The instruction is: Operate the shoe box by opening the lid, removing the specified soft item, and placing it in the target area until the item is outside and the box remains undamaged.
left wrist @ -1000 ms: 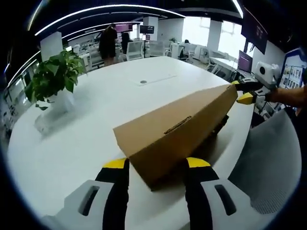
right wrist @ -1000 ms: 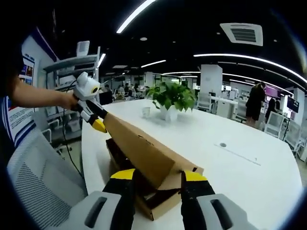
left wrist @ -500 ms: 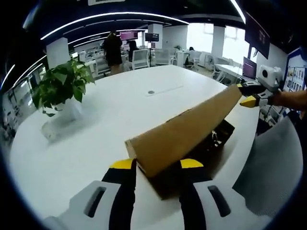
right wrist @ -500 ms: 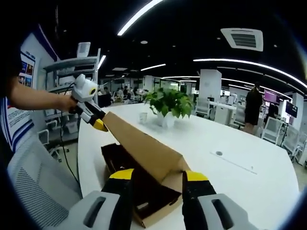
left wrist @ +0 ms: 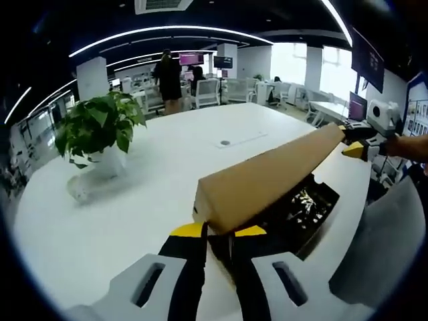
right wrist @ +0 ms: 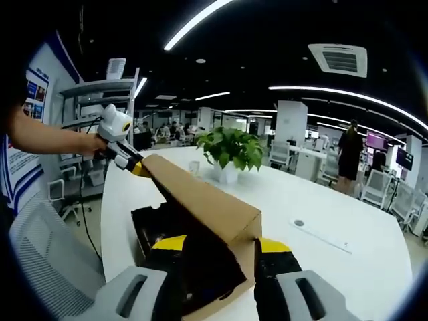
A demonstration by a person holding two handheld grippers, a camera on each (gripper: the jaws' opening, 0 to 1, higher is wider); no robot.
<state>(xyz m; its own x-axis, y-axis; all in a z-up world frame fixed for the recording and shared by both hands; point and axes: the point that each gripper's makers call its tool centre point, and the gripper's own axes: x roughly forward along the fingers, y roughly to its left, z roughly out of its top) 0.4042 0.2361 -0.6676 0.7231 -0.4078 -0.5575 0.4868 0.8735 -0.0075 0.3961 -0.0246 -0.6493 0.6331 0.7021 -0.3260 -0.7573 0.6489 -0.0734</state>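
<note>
A large white oval table (left wrist: 167,167) in an open-plan office carries a brown cardboard shoe box (left wrist: 304,207), its dark interior exposed, resting just ahead of the left gripper's fingers (left wrist: 190,261) near the table's edge. Well beyond the fingertips and off to their left stands a leafy green plant in a white pot (left wrist: 100,137) – with a small clear cup (right wrist: 194,166) just beside it. A round grommet and a flush rectangular panel (left wrist: 234,141) sit in the tabletop far past the box
</note>
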